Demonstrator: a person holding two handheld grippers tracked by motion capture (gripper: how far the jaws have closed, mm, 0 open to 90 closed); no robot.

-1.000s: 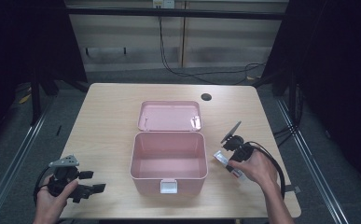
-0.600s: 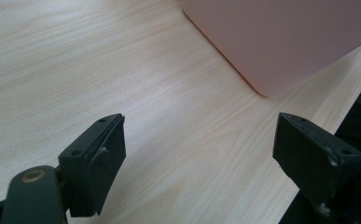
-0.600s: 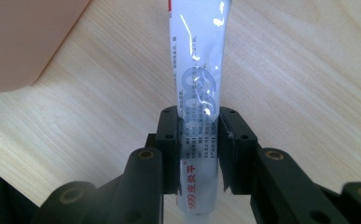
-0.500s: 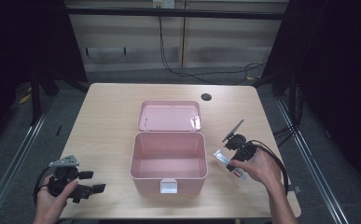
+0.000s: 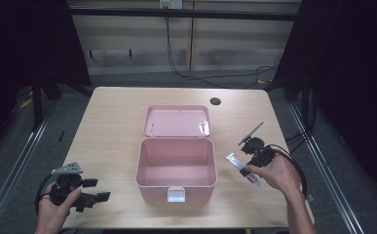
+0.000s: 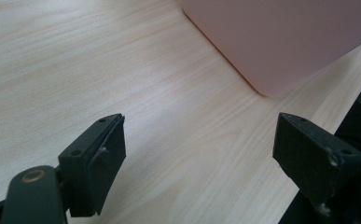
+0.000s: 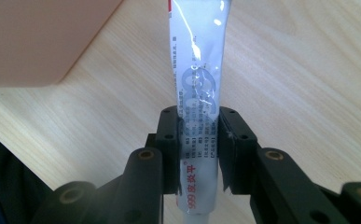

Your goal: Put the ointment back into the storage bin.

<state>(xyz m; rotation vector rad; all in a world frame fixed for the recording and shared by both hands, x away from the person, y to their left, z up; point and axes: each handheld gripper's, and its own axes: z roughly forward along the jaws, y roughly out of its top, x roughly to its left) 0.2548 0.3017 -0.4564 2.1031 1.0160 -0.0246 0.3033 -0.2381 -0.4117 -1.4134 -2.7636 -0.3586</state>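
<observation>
Since a second before, the right hand-held gripper (image 5: 245, 166) had been raised slightly off the desk (image 5: 113, 126) with the white tube (image 7: 197, 88) clamped between its jaws, while the left hand-held gripper (image 5: 96, 190) was kept where it was. From this it was judged that the pick-up was done and that the tube was being carried toward the open pink box (image 5: 175, 168), into which it was probably to be placed.

In the right gripper view the tube was seen gripped across its lower, printed part, its flat crimped end reaching well beyond the fingertips and a corner of the box lying just beside it at upper left. In the high view the tube was held just to the right of the box, near its right wall. The left hand-held gripper was held with its jaws wide apart and nothing between them, over the desk near the box's front left corner.
</observation>
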